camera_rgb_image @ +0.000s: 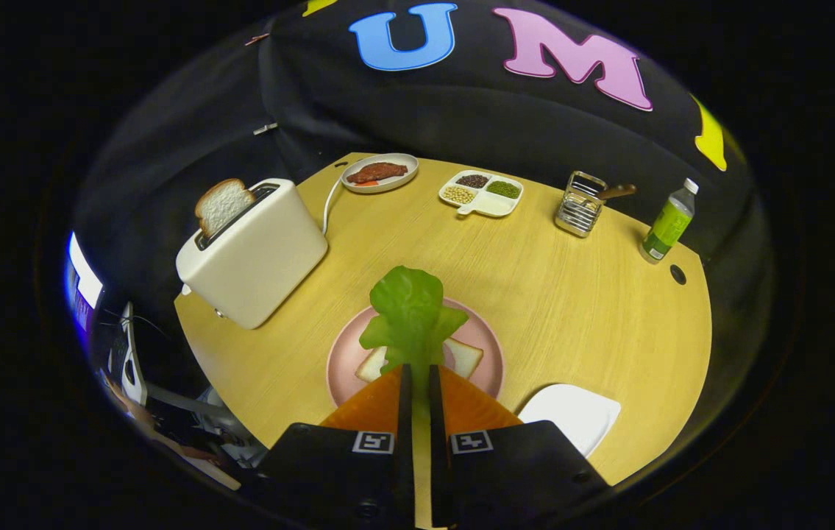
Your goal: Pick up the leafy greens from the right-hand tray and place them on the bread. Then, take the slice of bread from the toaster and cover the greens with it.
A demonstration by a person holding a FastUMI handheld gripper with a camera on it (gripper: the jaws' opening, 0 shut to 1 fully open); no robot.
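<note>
Gripper [417, 379] at bottom centre, its 2 fingers nearly closed, pinching the base of the leafy greens [411, 316]. Leaf held upright and forward, evidently to keep it clear while positioned over the bread [461, 356] on the pink plate [343, 361] at lower centre. Pose angled downward toward the plate from the near table edge. White tray [571, 412] at lower right, bare. Second bread slice [222, 205] standing in the toaster [255, 254] at upper left, untouched. Greens not yet released.
</note>
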